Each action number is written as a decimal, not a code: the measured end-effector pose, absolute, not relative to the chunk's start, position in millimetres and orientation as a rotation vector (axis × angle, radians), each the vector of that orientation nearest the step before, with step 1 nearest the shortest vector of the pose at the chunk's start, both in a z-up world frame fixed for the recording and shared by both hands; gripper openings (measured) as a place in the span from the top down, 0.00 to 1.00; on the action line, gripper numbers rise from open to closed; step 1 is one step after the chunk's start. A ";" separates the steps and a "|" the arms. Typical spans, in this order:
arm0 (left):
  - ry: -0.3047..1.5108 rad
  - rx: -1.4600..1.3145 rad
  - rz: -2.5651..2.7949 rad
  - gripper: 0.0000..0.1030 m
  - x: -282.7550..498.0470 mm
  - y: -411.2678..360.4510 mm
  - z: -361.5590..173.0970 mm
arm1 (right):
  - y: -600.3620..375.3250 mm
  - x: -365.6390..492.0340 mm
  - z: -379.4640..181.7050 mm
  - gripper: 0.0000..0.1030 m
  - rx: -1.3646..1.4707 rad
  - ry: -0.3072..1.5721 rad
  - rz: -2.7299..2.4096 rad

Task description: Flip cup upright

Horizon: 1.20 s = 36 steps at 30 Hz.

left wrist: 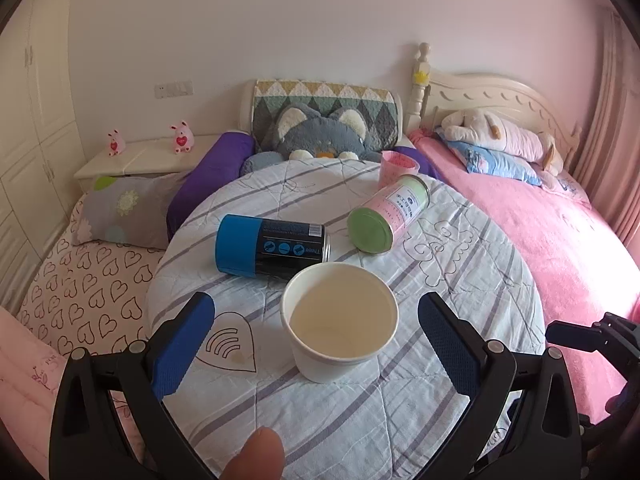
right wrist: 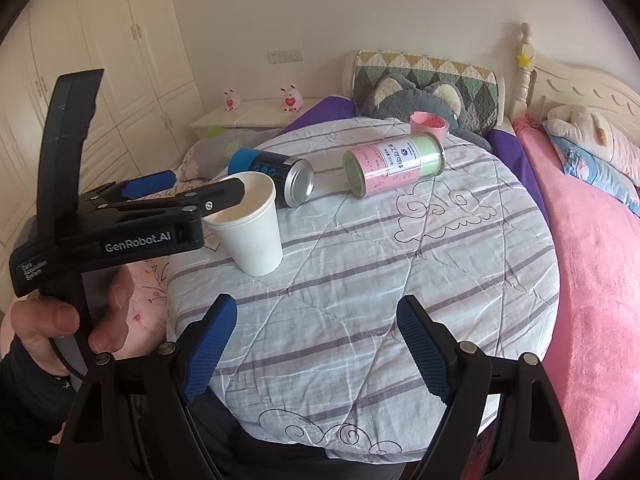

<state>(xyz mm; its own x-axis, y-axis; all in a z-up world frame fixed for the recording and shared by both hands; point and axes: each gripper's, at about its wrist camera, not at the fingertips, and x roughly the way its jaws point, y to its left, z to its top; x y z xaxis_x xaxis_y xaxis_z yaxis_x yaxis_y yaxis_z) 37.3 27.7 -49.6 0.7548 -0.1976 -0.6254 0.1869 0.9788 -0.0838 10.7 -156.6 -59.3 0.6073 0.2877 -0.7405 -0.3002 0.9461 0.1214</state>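
A white paper cup (left wrist: 338, 324) stands upright, mouth up and empty, on the round table with the striped quilted cloth (left wrist: 460, 280). My left gripper (left wrist: 316, 344) is open, its blue-padded fingers on either side of the cup and apart from it. In the right wrist view the cup (right wrist: 252, 226) stands at the table's left, with the left gripper (right wrist: 188, 188) around its rim level. My right gripper (right wrist: 316, 348) is open and empty above the table's near edge.
A blue and black can (left wrist: 272, 246) and a pink and green tin (left wrist: 388, 214) lie on their sides behind the cup. A pink cup (left wrist: 398, 168) stands at the far edge. Beds with pillows and plush toys surround the table.
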 end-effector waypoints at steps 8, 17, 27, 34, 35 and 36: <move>0.667 0.056 -0.107 0.00 12.9 38.1 -29.8 | -159.2 6.2 -49.0 0.19 0.003 0.816 0.299; 0.784 0.107 -0.039 0.00 -10.4 46.7 -29.8 | -159.5 1.5 -34.4 0.19 0.029 0.791 0.252; 0.860 0.110 -0.062 0.00 -33.9 42.5 -45.1 | -159.6 -7.3 -32.7 0.19 0.047 0.790 0.236; 0.862 0.105 -0.054 0.00 -35.6 43.4 -44.4 | -157.8 -6.0 -37.9 0.19 0.046 0.809 0.239; 0.860 0.107 -0.051 0.00 -35.9 43.5 -43.9 | -157.3 -6.1 -37.9 0.19 0.044 0.809 0.241; 0.859 0.109 -0.050 0.00 -36.1 43.8 -43.2 | -156.8 -6.0 -37.7 0.19 0.042 0.809 0.240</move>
<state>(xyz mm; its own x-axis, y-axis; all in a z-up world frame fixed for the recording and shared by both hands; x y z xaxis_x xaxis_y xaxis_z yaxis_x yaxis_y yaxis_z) -36.1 43.8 -43.2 0.6524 -0.0001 -0.7579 0.0878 0.9933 0.0754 -6.0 -156.8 -37.7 0.6647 0.2287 -0.7113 -0.1965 0.9720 0.1289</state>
